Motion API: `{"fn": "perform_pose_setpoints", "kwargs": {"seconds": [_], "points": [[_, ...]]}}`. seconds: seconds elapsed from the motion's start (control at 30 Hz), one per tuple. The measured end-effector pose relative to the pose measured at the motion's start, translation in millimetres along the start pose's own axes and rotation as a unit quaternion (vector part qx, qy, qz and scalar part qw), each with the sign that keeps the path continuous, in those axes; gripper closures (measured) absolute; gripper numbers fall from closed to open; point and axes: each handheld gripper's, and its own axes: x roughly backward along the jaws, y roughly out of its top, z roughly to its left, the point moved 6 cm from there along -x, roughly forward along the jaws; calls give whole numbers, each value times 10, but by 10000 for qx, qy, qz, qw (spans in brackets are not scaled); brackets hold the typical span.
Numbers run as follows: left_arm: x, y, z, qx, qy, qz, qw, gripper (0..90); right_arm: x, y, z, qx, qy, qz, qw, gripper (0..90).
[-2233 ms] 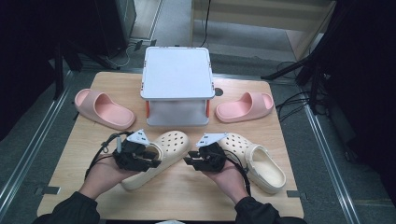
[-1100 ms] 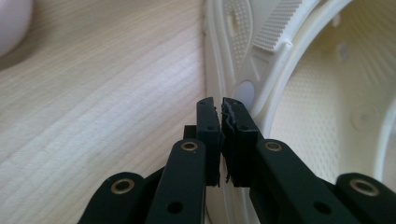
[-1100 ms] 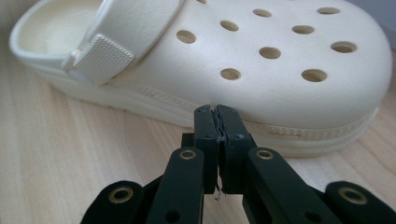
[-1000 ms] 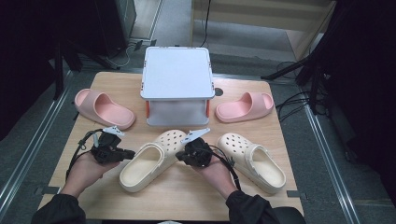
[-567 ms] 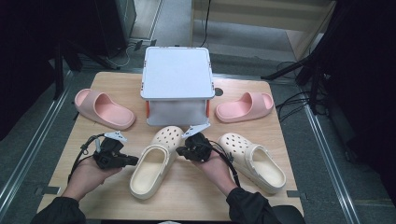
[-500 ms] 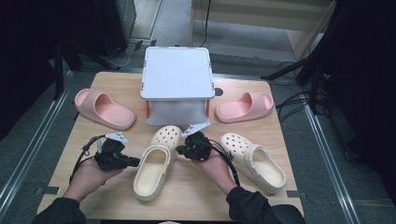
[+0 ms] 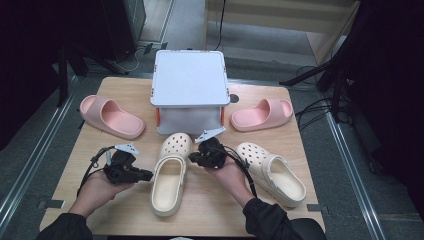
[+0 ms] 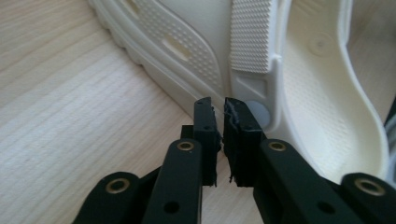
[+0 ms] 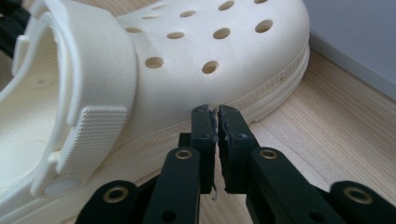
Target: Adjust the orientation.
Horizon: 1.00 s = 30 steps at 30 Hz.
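cream clog [image 7: 170, 175] now straight, toe at 12 o'clock, w/ l gripper [image 7: 142, 174] at 9, r gripper [image 7: 196, 159] at 2. both jaws just cracking open, nothing held; nudging looks done.

Clog [image 7: 170, 172] before box [image 7: 189, 85]; grippers flanking.
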Motion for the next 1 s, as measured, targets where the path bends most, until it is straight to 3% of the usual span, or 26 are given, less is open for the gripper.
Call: {"fn": "perform_pose_setpoints", "kwargs": {"seconds": [0.17, 0.23, 0.37, 0.47, 0.57, 0.8, 1.0], "points": [[73, 74, 52, -26, 97, -190, 9998, 718, 125, -2, 18, 68, 29, -75, 9999, 831], [95, 85, 74, -49, 119, -187, 9997, 601, 193, -17, 28, 51, 100, -113, 9999, 812], [139, 98, 128, 3, 297, -240, 9993, 504, 355, -65, 73, 76, 217, -188, 9996, 740], [192, 123, 142, -11, 222, -391, 9990, 466, 476, -123, 104, 162, 241, -200, 9994, 675], [207, 137, 176, -40, 236, -358, 9991, 392, 614, -170, 115, 206, 129, -278, 9993, 638], [196, 228, 193, -217, 161, -367, 9990, 357, 887, -302, 99, 111, 57, -349, 9993, 634], [201, 290, 237, -160, 127, -376, 9991, 349, 1103, -444, 54, -20, -58, -398, 9992, 633]]}}
